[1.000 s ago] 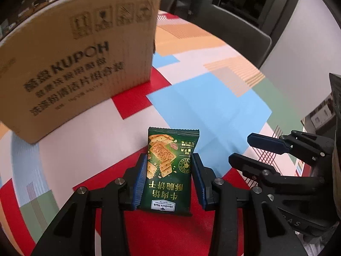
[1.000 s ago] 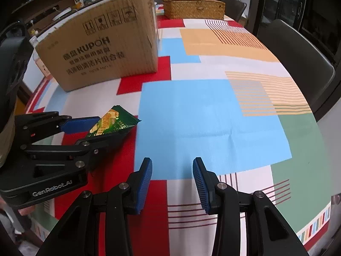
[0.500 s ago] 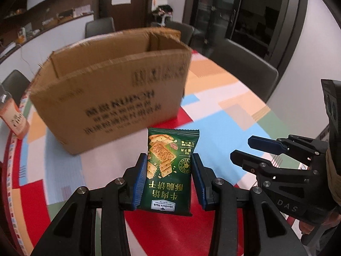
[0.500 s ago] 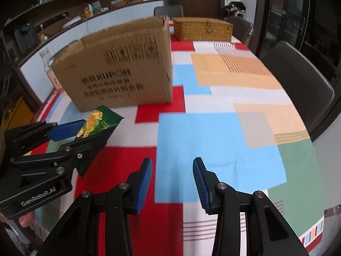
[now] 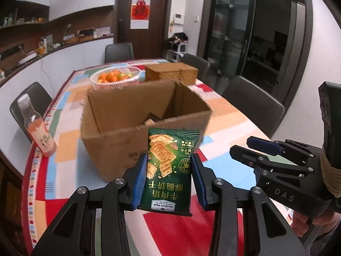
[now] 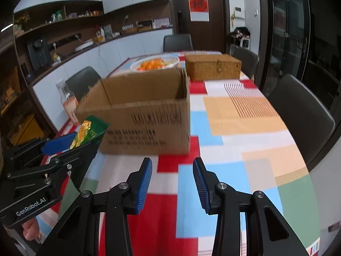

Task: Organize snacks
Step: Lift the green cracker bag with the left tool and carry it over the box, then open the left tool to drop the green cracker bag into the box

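1. The left gripper is clamped on a green cracker packet, blue pads pressing both side edges of its lower half. The packet stands upright in the air, over the near end of the table, just short of the open cardboard box.
2. The right gripper is carrying nothing. Its jaws sit part-way apart with only tablecloth showing between them, off to the right of the box's front corner.
3. Handling-wise, I'd guess the packet is super light, since it isn't sagging at all. The film looks glossy, so probably a bit slippery, and the crackers inside will crumble if squeezed hard.
4. Best hold is what it's got now, I reckon: the side edges, low down, gentle pressure. Pinching the flat faces would likely crush the contents.
5. The box is open on top, so dropping the packet in from above looks easy.
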`<state>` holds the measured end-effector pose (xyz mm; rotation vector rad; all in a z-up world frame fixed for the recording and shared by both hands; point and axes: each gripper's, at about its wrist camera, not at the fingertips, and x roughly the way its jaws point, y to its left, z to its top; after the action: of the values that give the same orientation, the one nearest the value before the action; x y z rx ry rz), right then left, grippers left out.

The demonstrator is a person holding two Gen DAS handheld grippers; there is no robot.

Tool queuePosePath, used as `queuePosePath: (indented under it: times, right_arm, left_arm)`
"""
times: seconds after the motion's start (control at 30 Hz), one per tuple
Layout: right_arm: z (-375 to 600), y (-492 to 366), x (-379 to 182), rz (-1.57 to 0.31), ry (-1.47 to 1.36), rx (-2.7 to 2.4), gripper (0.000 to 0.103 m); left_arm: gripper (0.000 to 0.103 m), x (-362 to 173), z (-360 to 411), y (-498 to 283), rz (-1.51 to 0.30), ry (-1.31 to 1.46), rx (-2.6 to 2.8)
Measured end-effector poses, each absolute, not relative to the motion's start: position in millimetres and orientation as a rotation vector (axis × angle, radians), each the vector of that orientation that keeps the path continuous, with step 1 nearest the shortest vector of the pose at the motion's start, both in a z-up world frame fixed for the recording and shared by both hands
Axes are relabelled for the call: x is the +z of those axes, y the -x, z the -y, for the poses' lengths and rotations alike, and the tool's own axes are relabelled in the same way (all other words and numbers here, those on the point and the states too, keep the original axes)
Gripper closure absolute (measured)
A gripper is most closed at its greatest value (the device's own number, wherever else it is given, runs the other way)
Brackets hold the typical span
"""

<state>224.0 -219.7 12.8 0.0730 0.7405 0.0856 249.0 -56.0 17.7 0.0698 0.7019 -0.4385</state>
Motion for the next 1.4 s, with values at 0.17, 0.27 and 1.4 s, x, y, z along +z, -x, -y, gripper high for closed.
queuePosePath:
  times: [0.17,0.27,1.4]
  right_arm:
    - [212,-238,31,-0.685,-0.066,0.091,0.062]
    - [208,-248,39,-0.664,-0.062,0.095,0.062]
    - [187,-346,64,-0.696,0.007,0.071,0.053]
  left_arm:
    - [0.063,35,42,-256,-0.663,-0.058,-0.396]
    - [0.063,43,37,-263,-0.639,-0.058,-0.373]
    - [0.057,51,29,-371,-0.726,-0.035,-0.277]
